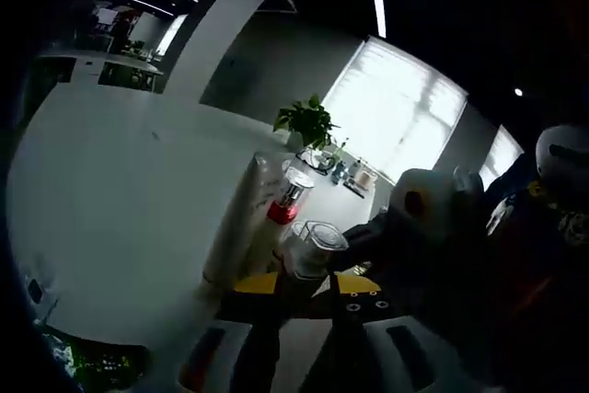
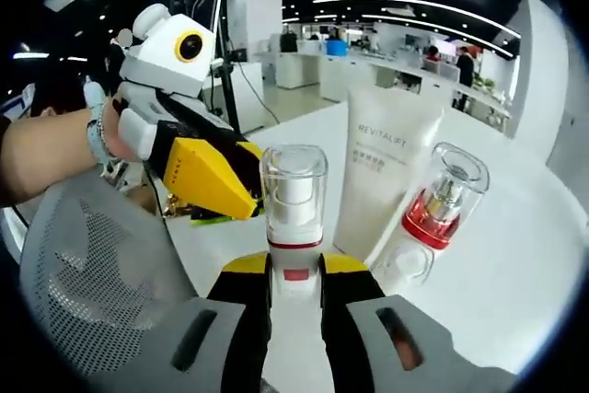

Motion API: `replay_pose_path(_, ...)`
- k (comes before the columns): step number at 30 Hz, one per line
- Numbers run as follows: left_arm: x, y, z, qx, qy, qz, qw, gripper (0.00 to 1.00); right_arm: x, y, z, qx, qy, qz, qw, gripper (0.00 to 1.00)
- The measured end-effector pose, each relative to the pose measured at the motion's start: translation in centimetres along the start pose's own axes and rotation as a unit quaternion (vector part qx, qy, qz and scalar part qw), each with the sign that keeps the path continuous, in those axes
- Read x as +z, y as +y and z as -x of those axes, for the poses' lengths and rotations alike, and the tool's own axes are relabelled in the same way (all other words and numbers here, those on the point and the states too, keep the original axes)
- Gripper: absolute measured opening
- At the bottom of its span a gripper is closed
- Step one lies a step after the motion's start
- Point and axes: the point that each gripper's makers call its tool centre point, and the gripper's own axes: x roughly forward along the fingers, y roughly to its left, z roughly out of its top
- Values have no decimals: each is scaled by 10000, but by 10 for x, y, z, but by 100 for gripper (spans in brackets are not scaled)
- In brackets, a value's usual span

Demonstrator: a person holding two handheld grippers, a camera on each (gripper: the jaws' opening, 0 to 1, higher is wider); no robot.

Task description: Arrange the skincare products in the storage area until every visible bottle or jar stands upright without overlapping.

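Item: pump bottle (image 2: 294, 227), upright, pinched at its body in our right claw (image 2: 294, 287). We judge it light, rigid, slick; grip below the clear cap. At 2 o'clock: tube (image 2: 382, 172), red-collared bottle (image 2: 437, 213) on the surface (image 2: 515, 255). Left claw (image 1: 308, 306): closure unclear.

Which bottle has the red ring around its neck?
The small pump bottle leaning on the white tube. The bottle in the right hand-held gripper has a clear cap and just a thin red line.
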Motion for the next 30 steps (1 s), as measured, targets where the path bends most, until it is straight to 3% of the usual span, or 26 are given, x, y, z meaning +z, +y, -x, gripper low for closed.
replay_pose_path(4,-3,3,-4,112,58,-116,9999,23,0,-2,1,-85,7,-85,9999,18)
replay_pose_path(8,-7,-3,-8,29,152,-233,9996,27,3,2,-1,-47,-49,14,10000,18)
replay_pose_path(14,-5,-3,-11,95,95,-287,9995,30,-6,7,-5,-28,158,234,9996,18)
replay_pose_path(23,-3,14,-16,858,164,-767,9932,21,-7,3,-5,-100,212,316,9992,18)
replay_pose_path(26,-2,15,-10,735,139,-503,9959,20,-5,6,-5,-23,154,355,9992,18)
replay_pose_path(30,-6,14,-6,721,293,-720,9944,20,-2,14,-5,211,89,569,9981,19)
